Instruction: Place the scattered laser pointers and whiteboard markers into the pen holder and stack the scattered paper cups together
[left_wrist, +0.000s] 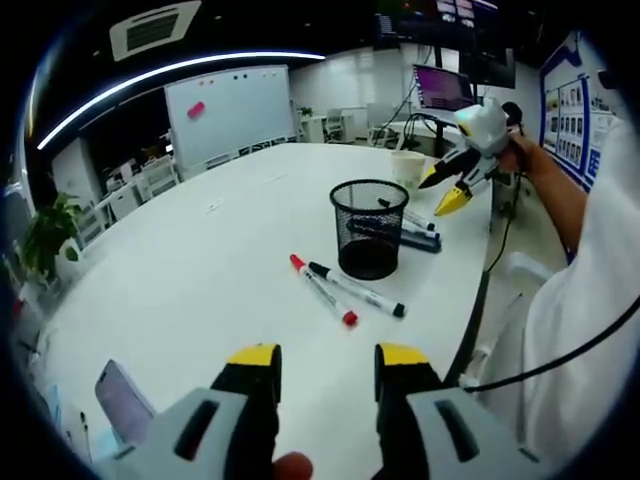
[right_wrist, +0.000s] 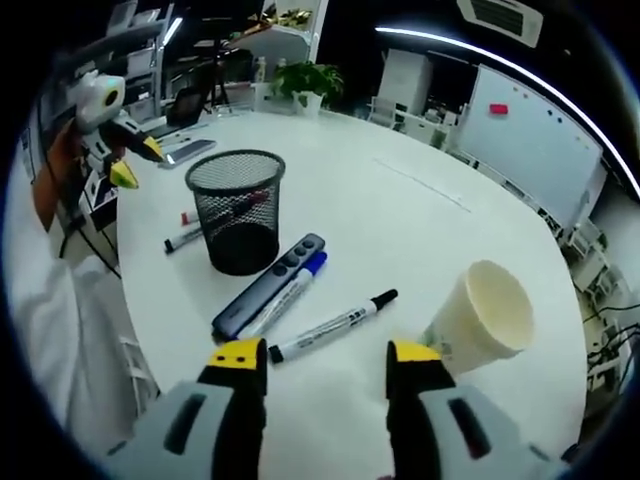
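Right hand-held gripper (right_wrist: 325, 362) open, paper cup (right_wrist: 483, 320) tipped, mouth upward

An office meeting room.
A big white table (left_wrist: 200, 270) fills the frame; a whiteboard (left_wrist: 228, 112) stands upper left, a monitor (left_wrist: 442, 88) upper right, strip lights overhead, and a potted plant (right_wrist: 308, 80) at top centre of the right gripper view.

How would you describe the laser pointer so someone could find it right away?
Start at the black mesh pen holder on the white table. In the right gripper view, the laser pointer lies just beside its base, alongside a blue-capped marker. It is the flat dark grey bar with buttons, wider than any marker.
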